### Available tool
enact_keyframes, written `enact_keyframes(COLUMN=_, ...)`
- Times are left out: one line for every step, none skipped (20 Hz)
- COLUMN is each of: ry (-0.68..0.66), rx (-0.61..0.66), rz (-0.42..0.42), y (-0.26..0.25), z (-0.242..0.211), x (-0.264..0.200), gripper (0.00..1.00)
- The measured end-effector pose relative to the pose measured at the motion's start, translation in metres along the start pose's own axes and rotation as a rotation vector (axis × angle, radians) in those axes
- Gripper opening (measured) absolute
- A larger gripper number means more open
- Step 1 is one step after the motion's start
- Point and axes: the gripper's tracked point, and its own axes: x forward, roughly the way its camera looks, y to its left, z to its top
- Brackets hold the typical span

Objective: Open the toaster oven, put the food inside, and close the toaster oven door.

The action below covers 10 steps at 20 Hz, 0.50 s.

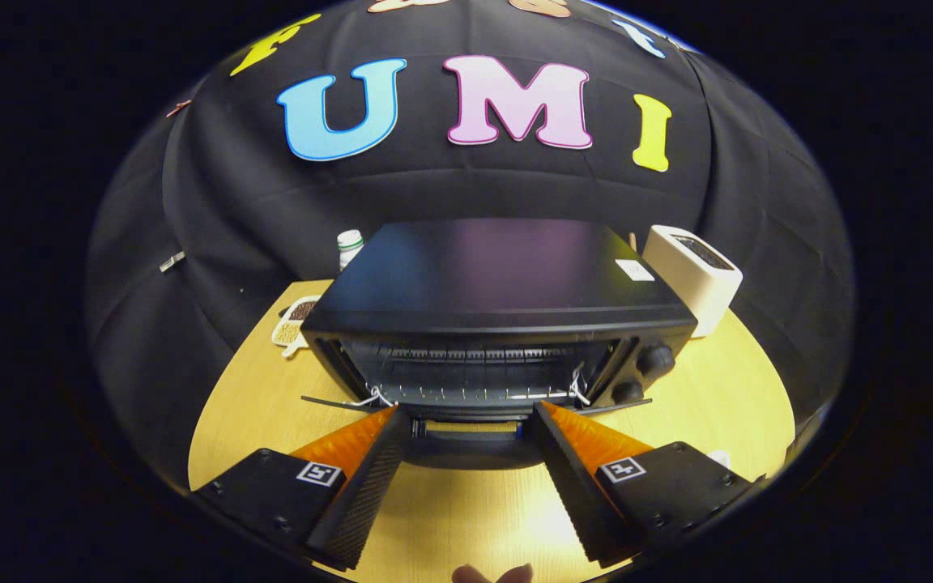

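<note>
— Fingers [369, 474] stand wide apart, yes? Do they hold something?

— Wide apart, and they hold nothing. The gripper [466, 421] points straight at the toaster oven [499, 300], and the two tips reach almost to its front edge, one on each side of the middle.

— Where is the door?

— I think it is already down. The door [470, 441] lies flat toward the fingers, just between the tips and a little under them, and its long edge runs across, from one finger to the other. Behind it the inside is open, and I see the wire rack [475, 376].

— So the way in is straight ahead?

— Yes, forward and slightly up, over the door. The knobs [654, 358] are at the right of the opening.

— And the food?

— Between the fingers there is none. To the left of the oven, on the table [717, 397], is a small dish [295, 320] with something in it; maybe that is the food, I cannot say surely. It lies well apart from the fingers, left and beyond them. A white toaster [697, 275] stands at the right behind.
</note>
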Motion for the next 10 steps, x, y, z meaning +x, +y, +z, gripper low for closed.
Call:
enact_keyframes(ry=0.015, rx=-0.001, rz=-0.001, y=-0.001, z=-0.009, x=-0.003, gripper=1.0)
enact_keyframes(ry=0.018, rx=-0.003, rz=0.0, y=-0.001, z=-0.018, x=-0.007, gripper=0.99)
enact_keyframes(ry=0.035, rx=-0.008, rz=0.0, y=-0.002, z=-0.026, x=-0.009, gripper=0.99)
enact_keyframes(ry=0.04, rx=-0.017, rz=0.0, y=-0.003, z=-0.035, x=-0.01, gripper=0.98)
enact_keyframes(ry=0.061, rx=-0.022, rz=0.0, y=-0.004, z=-0.044, x=-0.012, gripper=0.98)
enact_keyframes(ry=0.074, rx=-0.024, rz=0.001, y=-0.004, z=-0.053, x=-0.014, gripper=0.98)
enact_keyframes(ry=0.098, rx=-0.02, rz=0.002, y=-0.005, z=-0.063, x=-0.014, gripper=0.98)
enact_keyframes(ry=0.122, rx=-0.01, rz=0.006, y=-0.005, z=-0.074, x=-0.015, gripper=0.98)
enact_keyframes(ry=0.149, rx=0.0, rz=0.009, y=-0.006, z=-0.083, x=-0.015, gripper=0.98)
enact_keyframes(ry=0.174, rx=0.003, rz=0.006, y=-0.009, z=-0.094, x=-0.015, gripper=0.98)
